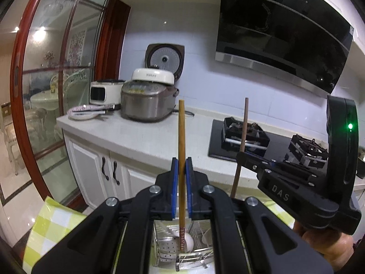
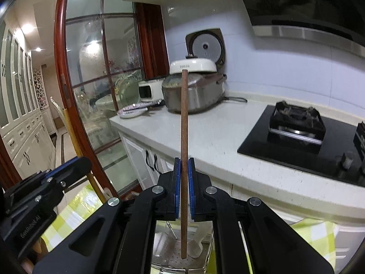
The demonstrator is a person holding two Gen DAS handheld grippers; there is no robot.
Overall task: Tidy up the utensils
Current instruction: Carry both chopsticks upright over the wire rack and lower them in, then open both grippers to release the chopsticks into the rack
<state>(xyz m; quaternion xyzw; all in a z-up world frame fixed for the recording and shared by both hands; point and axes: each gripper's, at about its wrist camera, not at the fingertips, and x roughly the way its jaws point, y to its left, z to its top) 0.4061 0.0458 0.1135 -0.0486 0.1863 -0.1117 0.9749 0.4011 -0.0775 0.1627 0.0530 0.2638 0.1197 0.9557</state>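
Observation:
My left gripper is shut on a light wooden chopstick, held upright. Its patterned lower end hangs over a metal utensil basket with a white spoon inside. To the right, my right gripper grips a dark brown chopstick. In the right wrist view, the right gripper is shut on that brown chopstick, whose lower tip hangs over the perforated basket holding white spoons. The left gripper shows at the left with the light chopstick.
The basket stands on a green checked cloth. Beyond is a white counter with an open rice cooker, a flat white dish and a black gas hob. A range hood hangs above. A red-framed glass door is at the left.

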